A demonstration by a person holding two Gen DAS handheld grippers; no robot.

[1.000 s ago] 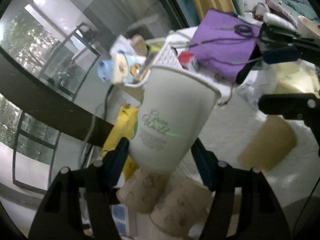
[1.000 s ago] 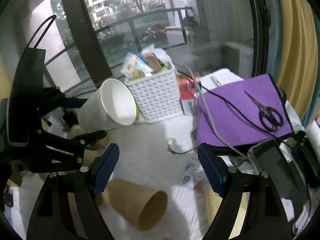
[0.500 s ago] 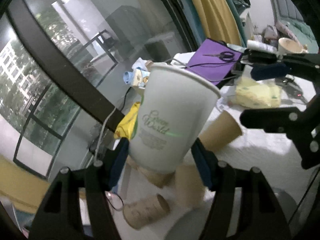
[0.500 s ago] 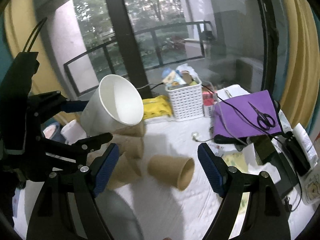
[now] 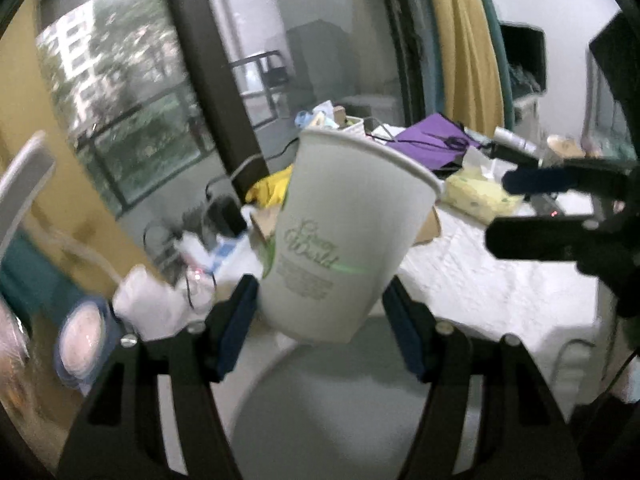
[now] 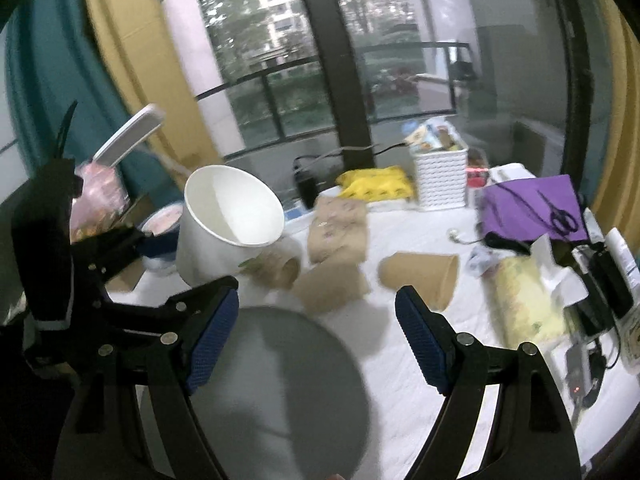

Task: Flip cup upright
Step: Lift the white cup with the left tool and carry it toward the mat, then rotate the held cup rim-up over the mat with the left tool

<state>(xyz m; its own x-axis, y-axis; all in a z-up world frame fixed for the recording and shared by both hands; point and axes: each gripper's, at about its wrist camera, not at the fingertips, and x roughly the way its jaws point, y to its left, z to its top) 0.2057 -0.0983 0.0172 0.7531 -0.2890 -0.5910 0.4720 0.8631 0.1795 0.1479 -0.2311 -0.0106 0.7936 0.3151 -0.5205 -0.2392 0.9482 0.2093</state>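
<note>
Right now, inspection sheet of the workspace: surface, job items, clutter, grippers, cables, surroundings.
Surface: white table, grey round mat at the near edge.
Job's things: white cup held off the table, mouth up, tilted; brown cups lying on their sides.
Clutter: white basket, purple cloth with scissors, yellow packet.
Grippers: left gripper shut on white cup; right gripper open, empty.
Cables: black cable behind the basket.
Surroundings: window, balcony railing, yellow curtain.

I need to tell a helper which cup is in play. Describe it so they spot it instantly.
Above the white-covered table and its grey round mat, the left claw holds the white paper cup mouth-up. Unlike the brown cups lying around, it is white with green lettering.
</note>
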